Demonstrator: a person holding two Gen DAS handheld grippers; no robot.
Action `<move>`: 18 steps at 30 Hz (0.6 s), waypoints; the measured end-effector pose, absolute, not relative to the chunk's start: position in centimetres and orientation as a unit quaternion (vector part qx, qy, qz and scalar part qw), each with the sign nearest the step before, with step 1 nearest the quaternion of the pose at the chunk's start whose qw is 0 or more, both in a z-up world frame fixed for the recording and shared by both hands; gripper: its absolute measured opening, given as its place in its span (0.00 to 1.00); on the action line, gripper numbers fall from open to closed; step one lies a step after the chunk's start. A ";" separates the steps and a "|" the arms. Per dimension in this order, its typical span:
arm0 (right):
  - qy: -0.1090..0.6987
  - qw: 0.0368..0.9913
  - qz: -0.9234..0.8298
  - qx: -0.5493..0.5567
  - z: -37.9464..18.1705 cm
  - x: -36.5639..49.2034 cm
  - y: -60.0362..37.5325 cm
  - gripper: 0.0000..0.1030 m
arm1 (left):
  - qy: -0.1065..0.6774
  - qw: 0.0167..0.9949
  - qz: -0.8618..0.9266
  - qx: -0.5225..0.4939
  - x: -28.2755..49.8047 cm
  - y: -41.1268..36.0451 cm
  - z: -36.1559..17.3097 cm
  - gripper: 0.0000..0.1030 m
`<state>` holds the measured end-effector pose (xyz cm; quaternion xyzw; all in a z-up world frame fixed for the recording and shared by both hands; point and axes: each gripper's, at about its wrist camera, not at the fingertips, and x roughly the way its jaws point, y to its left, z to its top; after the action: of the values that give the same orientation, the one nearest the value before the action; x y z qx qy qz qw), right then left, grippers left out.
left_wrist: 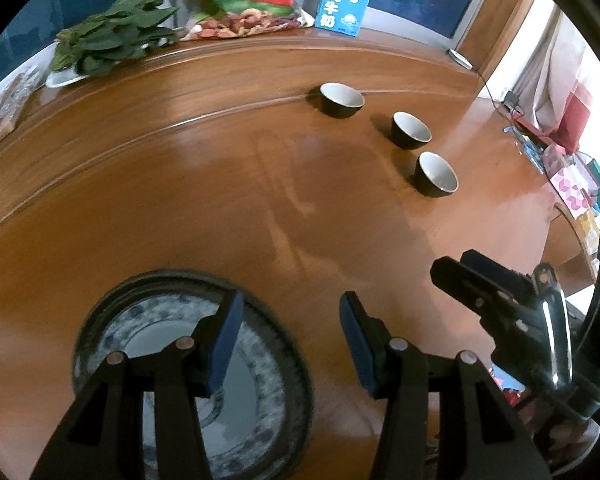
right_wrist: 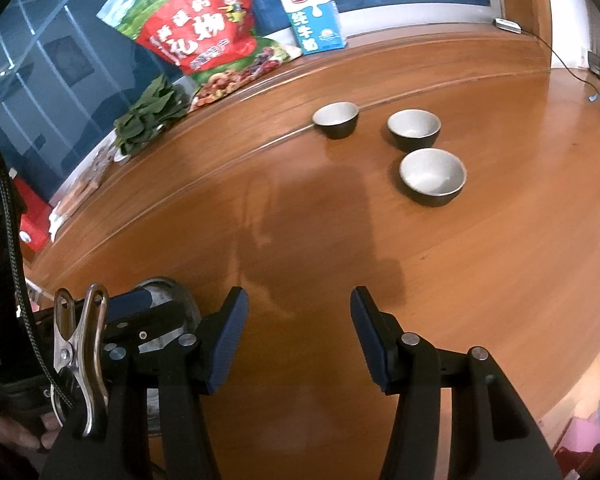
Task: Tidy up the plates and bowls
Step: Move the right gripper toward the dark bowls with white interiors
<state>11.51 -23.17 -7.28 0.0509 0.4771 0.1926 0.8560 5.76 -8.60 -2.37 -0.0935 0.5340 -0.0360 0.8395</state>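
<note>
Wood tabletop: glossy, round, mostly bare in the middle.
Bowls: three dark ones with pale insides, near one, middle one, far one; close together but apart, none nested.
Plate: blue-patterned, dark-rimmed, flat on the table under the left gripper; seemingly more than one stacked, cannot tell.
Left gripper state: jaws apart, nothing between the pads, poised above the plate's right side.
Right gripper state: jaws apart, empty, over bare wood, aimed toward the bowls.
Back edge: snack bag, milk carton, leafy greens, clear of the work.
Done so far: plates apparently gathered.
Left to do: bowls probably to be stacked.
</note>
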 end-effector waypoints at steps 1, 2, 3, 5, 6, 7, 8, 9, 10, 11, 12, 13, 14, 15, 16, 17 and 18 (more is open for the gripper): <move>0.477 0.856 0.191 0.051 -7.3 11.9 -23.5 0.53 | 0.535 0.839 -0.037 -0.094 6.1 -8.9 -2.4 0.51; 0.477 0.856 0.191 0.051 -7.3 12.1 -23.8 0.53 | 0.535 0.839 -0.038 -0.095 6.5 -9.3 -2.5 0.51; 0.477 0.856 0.190 0.051 -7.3 12.5 -24.1 0.53 | 0.536 0.838 -0.039 -0.095 6.8 -9.6 -2.5 0.51; 0.479 0.856 0.187 0.050 -7.3 13.2 -24.8 0.53 | 0.536 0.838 -0.041 -0.096 7.5 -10.4 -2.5 0.51; 0.479 0.856 0.186 0.051 -7.3 13.5 -25.2 0.53 | 0.536 0.838 -0.041 -0.096 7.8 -10.7 -2.5 0.51; 0.480 0.856 0.186 0.052 -7.4 13.6 -25.5 0.53 | 0.535 0.838 -0.042 -0.096 8.1 -11.0 -2.4 0.51; 0.480 0.856 0.185 0.054 -7.5 14.0 -26.0 0.53 | 0.534 0.839 -0.043 -0.097 8.4 -11.5 -2.4 0.51; 0.481 0.855 0.185 0.057 -7.6 14.3 -26.4 0.53 | 0.533 0.839 -0.045 -0.097 8.7 -11.8 -2.3 0.51; 0.481 0.855 0.185 0.059 -7.6 14.6 -26.7 0.53 | 0.532 0.839 -0.046 -0.098 9.0 -12.2 -2.3 0.51; 0.482 0.854 0.184 0.062 -7.8 14.9 -27.2 0.53 | 0.532 0.840 -0.049 -0.099 9.2 -12.6 -2.2 0.51; 0.483 0.854 0.183 0.065 -7.9 15.2 -27.7 0.53 | 0.532 0.840 -0.051 -0.098 9.5 -13.1 -2.3 0.51; 0.483 0.854 0.182 0.066 -8.0 15.4 -28.0 0.53 | 0.532 0.839 -0.053 -0.097 9.7 -13.5 -2.3 0.51; 0.483 0.854 0.180 0.068 -8.1 15.7 -28.4 0.53 | 0.533 0.839 -0.053 -0.095 10.1 -14.0 -2.4 0.51; 0.484 0.854 0.179 0.070 -8.2 16.1 -28.9 0.53 | 0.533 0.839 -0.054 -0.094 10.3 -14.3 -2.5 0.51; 0.485 0.854 0.177 0.071 -8.3 16.4 -29.1 0.53 | 0.533 0.839 -0.055 -0.094 10.5 -14.7 -2.5 0.51; 0.486 0.853 0.176 0.074 -8.4 16.7 -29.4 0.53 | 0.533 0.839 -0.058 -0.096 10.8 -15.1 -2.6 0.51; 0.486 0.853 0.174 0.078 -8.5 17.1 -29.9 0.53 | 0.534 0.838 -0.060 -0.097 11.1 -15.4 -2.7 0.51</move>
<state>17.09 -29.85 -8.49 0.0776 0.4863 0.1739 0.8528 11.06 -15.36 -2.71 -0.0966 0.5336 -0.0595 0.8381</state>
